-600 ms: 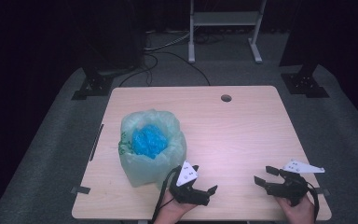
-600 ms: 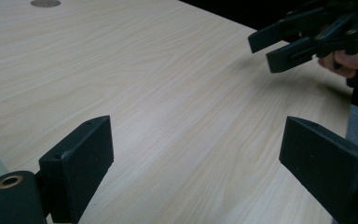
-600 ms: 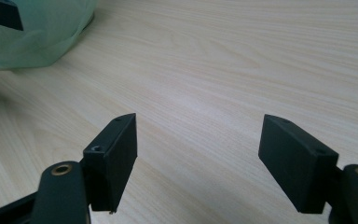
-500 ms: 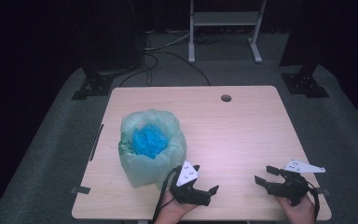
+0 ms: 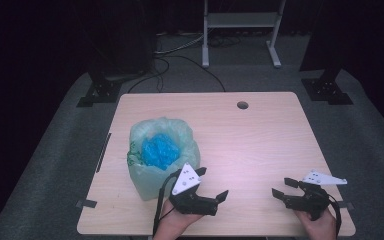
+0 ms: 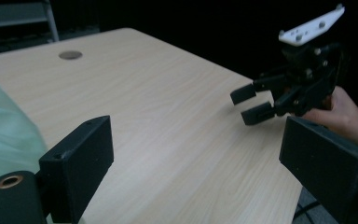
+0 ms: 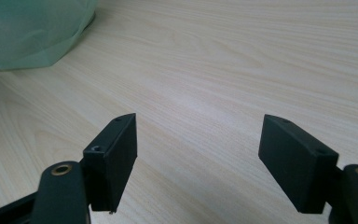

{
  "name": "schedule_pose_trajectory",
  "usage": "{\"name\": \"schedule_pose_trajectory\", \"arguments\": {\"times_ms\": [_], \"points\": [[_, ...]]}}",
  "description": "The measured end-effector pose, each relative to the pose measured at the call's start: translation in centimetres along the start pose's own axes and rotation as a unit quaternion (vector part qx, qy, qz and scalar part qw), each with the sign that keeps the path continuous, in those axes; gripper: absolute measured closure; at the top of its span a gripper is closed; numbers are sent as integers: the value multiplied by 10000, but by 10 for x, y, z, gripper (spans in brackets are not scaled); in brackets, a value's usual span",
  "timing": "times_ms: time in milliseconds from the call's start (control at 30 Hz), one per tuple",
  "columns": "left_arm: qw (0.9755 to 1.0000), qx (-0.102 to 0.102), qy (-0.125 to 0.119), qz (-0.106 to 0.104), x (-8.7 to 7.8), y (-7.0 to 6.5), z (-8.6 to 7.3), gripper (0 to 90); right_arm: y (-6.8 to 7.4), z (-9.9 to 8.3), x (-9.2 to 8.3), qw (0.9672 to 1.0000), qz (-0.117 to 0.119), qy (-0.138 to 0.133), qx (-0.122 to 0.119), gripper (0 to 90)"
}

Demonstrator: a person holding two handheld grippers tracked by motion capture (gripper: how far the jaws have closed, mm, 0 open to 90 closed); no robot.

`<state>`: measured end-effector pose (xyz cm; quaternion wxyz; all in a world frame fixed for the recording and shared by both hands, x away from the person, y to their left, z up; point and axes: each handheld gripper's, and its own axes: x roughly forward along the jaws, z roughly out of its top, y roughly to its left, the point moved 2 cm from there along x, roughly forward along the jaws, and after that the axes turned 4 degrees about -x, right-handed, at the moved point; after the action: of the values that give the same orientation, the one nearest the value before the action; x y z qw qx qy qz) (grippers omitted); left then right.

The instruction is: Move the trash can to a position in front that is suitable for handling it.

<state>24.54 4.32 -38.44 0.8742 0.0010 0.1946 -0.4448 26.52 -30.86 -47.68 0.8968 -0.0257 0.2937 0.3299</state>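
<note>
A pale green translucent bag [image 5: 150,172] stands on the left half of the wooden table [image 5: 250,145], its mouth open upward around a crumpled blue mass [image 5: 159,150]. My left gripper [image 5: 211,183] is held just right of the bag at the front edge, open and holding nothing. In its own view the left gripper [image 6: 200,172] has wide jaws over bare wood, with the bag [image 6: 2,135] at the left. My right gripper [image 5: 283,188] is open near the front right corner, pointing left. The right gripper [image 7: 205,158] is apart from the bag [image 7: 32,28].
A round cable hole [image 5: 242,105] sits near the table's far edge. Beyond the table are a white stand [image 5: 240,30], floor cables [image 5: 180,55] and dark stand feet [image 5: 327,90]. The other hand's right gripper [image 6: 254,103] faces my left one.
</note>
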Motion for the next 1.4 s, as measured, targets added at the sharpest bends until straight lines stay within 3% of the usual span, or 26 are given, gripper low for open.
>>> {"name": "schedule_pose_trajectory", "arguments": {"times_ms": [533, 800, 900, 1400], "points": [[9974, -29, -547, 467, -54, 17, 29, 87, 5, 1, 5, 9999, 40, 94, -76, 271], [9939, -68, -688, 860, -73, 33, 32, 87, 6, 1, 6, 9999, 55, 106, -97, 271], [9915, -79, -719, 1085, -81, 42, 33, 87, 7, 1, 7, 9999, 60, 116, -101, 271], [9837, -260, -785, 1597, -104, 74, 29, 87, 7, 2, 7, 9998, 65, 131, -125, 271]]}}
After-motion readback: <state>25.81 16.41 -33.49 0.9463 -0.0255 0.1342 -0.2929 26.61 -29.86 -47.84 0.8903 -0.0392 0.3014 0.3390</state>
